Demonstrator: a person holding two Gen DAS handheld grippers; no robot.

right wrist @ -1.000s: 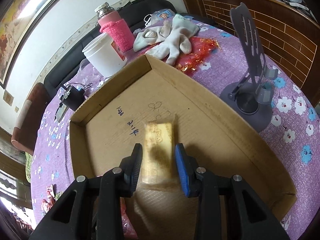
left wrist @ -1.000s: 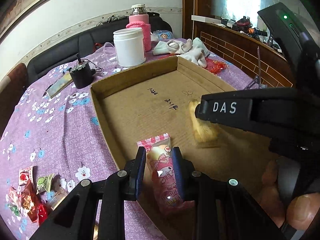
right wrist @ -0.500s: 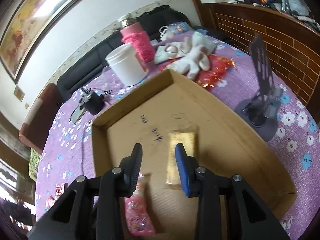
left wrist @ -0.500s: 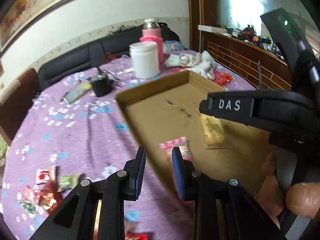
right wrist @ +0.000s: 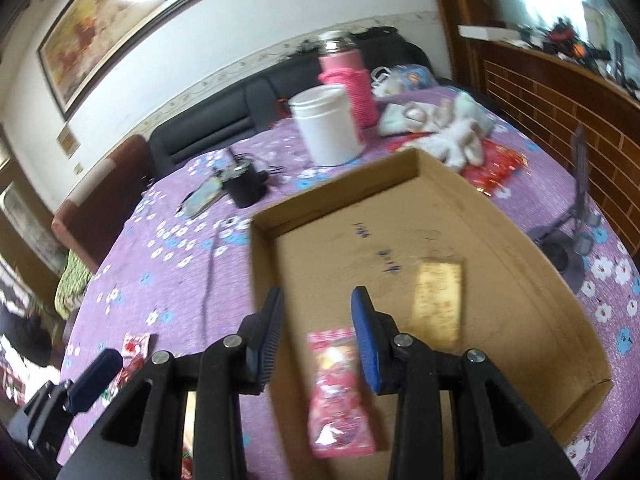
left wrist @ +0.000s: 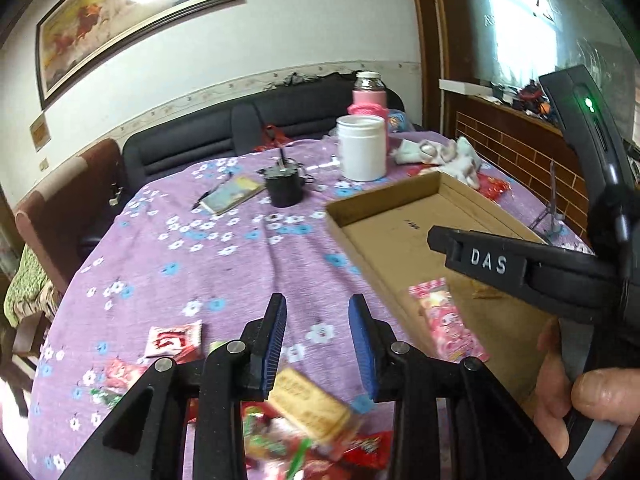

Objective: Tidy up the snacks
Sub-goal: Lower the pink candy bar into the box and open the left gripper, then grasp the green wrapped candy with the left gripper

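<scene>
Room: a round table (left wrist: pixel 224 264) under a purple flowered cloth, a dark sofa and a framed painting behind it.
Left jaws: my left gripper (left wrist: pixel 318 344) has just been opening; the blue pads stand apart with nothing between them, over bare cloth beside the box.
Right jaws: my right gripper (right wrist: pixel 318 338) is parted and empty too, hanging above the near end of the cardboard box (right wrist: pixel 516 232).
In the box: the pink cartoon packet (right wrist: pixel 340 388) lies flat just below my right pads; the tan biscuit bar (right wrist: pixel 438 300) lies flat to its right, apart from it.
Loose pile: under my left jaws a second biscuit bar (left wrist: pixel 310 406) rests on a heap of red and green wrappers; a red-and-white sachet (left wrist: pixel 174 338) sits on the cloth nearby.
Further out: white tub (left wrist: pixel 362 146), pink-sleeved bottle (left wrist: pixel 368 98), black cup (left wrist: pixel 284 186).
Look of the snacks: glossy, thin plastic wraps; the bars seem stiff, the small sachets limp and crinkly.
Risk: the pile overlaps, so closing on it may pinch two wrappers or only a loose edge, and slick film could slip out on the way to the box.
Risk: my two grippers work close together near the box wall; a careless swing could knock them together or nudge the box.
</scene>
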